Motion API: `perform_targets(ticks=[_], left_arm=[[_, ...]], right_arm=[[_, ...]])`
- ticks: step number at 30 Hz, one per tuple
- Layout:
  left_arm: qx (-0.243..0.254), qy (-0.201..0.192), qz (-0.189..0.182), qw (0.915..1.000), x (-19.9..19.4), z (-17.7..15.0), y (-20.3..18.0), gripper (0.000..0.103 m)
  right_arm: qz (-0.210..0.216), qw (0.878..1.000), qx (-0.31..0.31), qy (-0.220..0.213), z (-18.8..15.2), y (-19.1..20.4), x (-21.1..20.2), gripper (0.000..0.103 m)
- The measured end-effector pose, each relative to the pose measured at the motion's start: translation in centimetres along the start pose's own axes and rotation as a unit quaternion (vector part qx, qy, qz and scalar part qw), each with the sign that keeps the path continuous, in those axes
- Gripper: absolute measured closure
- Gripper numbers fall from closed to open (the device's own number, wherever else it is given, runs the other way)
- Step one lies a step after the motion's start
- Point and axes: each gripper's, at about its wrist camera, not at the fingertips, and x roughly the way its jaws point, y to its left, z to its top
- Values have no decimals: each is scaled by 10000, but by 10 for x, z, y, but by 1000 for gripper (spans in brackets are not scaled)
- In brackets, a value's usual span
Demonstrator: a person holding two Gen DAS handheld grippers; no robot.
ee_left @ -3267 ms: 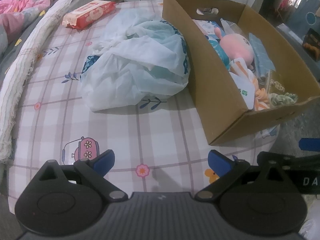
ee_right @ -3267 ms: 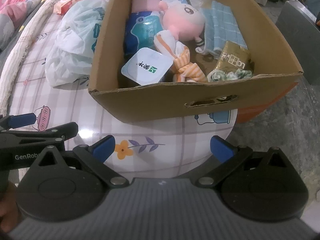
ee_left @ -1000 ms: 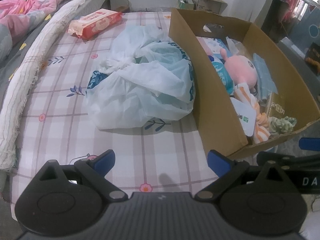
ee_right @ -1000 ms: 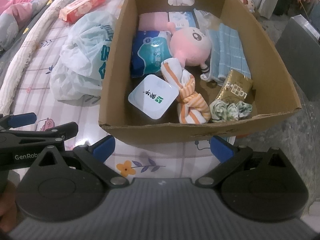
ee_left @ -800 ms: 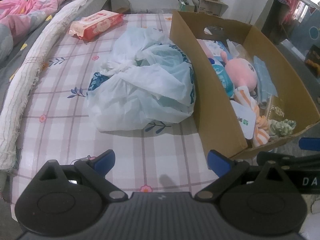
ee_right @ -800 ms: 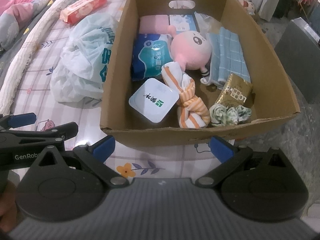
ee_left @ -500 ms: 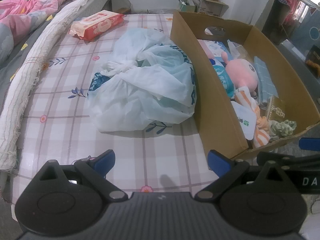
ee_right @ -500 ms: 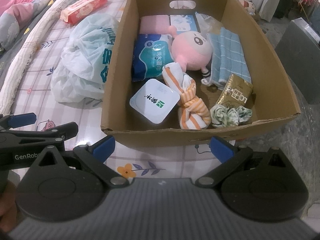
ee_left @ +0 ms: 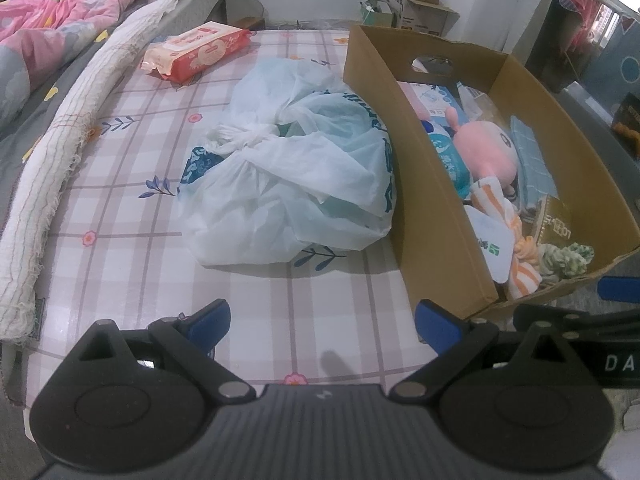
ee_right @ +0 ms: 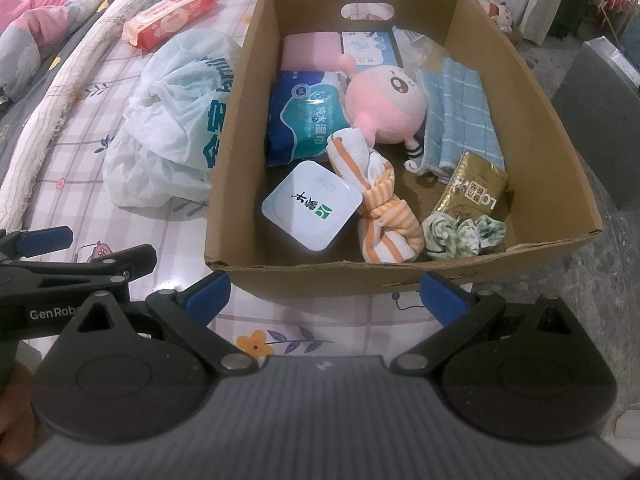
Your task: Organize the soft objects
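Two grippers, left gripper (ee_left: pixel 322 316) and right gripper (ee_right: pixel 326 292), spread, empty, short of cardboard box (ee_right: pixel 320 276) rim.

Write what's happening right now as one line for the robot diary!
left gripper: open, empty | right gripper: open, empty, before cardboard box | pink plush toy: in box | white plastic bag: beside box

Left gripper (ee_left: pixel 322 316): jaws spread wide, nothing between the blue-tipped fingers (ee_left: pixel 210 318), held level and low at the near side. Right gripper (ee_right: pixel 326 294): jaws likewise wide apart, empty, just right of the left one, angled slightly downward.
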Motion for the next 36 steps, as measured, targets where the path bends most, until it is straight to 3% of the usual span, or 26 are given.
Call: perform_targets(ticks=[36], left_arm=[[-4, -6, 19, 10000, -1, -1, -1, 4]], right_arm=[[7, 10000, 8, 10, 0, 0, 0, 1]])
